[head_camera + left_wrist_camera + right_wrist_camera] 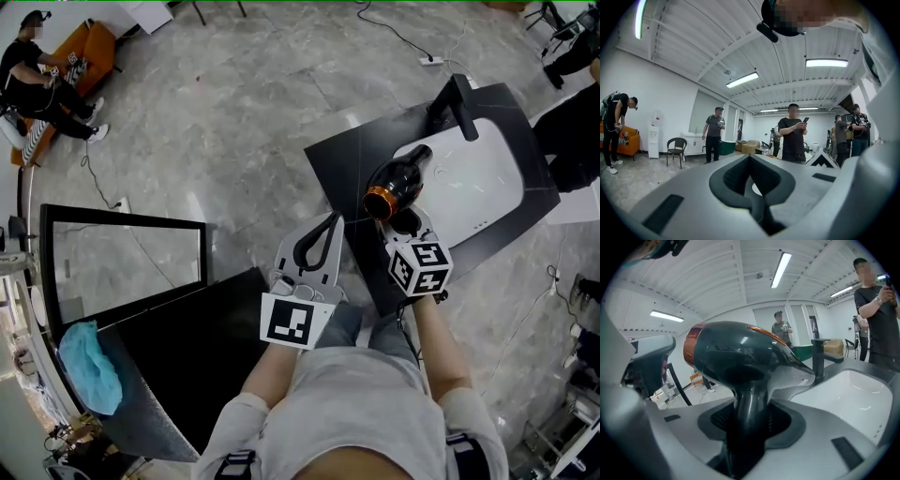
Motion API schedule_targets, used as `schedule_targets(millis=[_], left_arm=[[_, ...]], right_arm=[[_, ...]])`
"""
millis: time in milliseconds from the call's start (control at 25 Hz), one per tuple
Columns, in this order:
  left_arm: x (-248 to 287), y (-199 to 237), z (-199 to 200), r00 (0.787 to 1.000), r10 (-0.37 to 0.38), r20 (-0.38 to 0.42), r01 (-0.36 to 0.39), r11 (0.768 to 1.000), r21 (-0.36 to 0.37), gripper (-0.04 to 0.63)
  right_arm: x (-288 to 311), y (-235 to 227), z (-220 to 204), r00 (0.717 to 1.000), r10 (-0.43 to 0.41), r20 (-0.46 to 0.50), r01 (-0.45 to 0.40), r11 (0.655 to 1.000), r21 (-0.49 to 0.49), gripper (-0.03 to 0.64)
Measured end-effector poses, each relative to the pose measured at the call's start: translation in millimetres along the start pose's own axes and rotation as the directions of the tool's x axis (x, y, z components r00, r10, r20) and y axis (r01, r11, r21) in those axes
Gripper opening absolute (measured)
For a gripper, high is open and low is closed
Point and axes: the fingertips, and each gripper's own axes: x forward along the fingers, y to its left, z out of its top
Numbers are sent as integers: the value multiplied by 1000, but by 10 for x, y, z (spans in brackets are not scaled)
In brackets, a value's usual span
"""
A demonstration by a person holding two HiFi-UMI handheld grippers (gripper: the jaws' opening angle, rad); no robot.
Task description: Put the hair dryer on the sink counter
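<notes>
Head view: right tongs (405,223) clamped on the handle of a glossy dark hair dryer with copper ring (398,183), its body just ahead of the tongs, in the air over the black stone tabletop (356,159). White oval basin (478,178) ahead-right of them, black faucet (455,103) beyond. Left tongs (323,230) sit left of the right tongs, off the tabletop edge. Left gripper view: left tongs (750,159) tips together, nothing between, pointing into the room. Right gripper view: right tongs (750,427) pinch the handle, hair dryer (736,357) head above them, basin (853,390) right, faucet (819,357) ahead.
</notes>
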Motion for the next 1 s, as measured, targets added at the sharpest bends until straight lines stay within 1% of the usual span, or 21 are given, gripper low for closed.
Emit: schedule_targets(millis=[160,360,600,720,840,1000], left_arm=[[-6,80,-39,1000,7,-7,-7,1000,-10,3],[6,150,-110,1000,10,-20,-10,1000,-15,3],[28,236,-167,999,16,-32,-16,1000,-22,3],[38,282,-185,999,17,-38,-18,999,-27,3],[56,310,-202,999,18,-44,-19,999,-27,3],[77,330,-225,999,16,-49,-18,999,-31,3]], right_arm=[[162,-21,-172,999,-11,-52,12,1000,6,172],[326,-93,-353,993,-49,-110,51,999,12,172],[456,-190,-586,980,-78,-182,81,997,8,172],[495,-238,-707,972,-83,-220,92,995,30,172],[526,-278,-762,965,-89,-248,103,994,44,172],[564,-285,-785,956,-99,-275,108,994,19,173]])
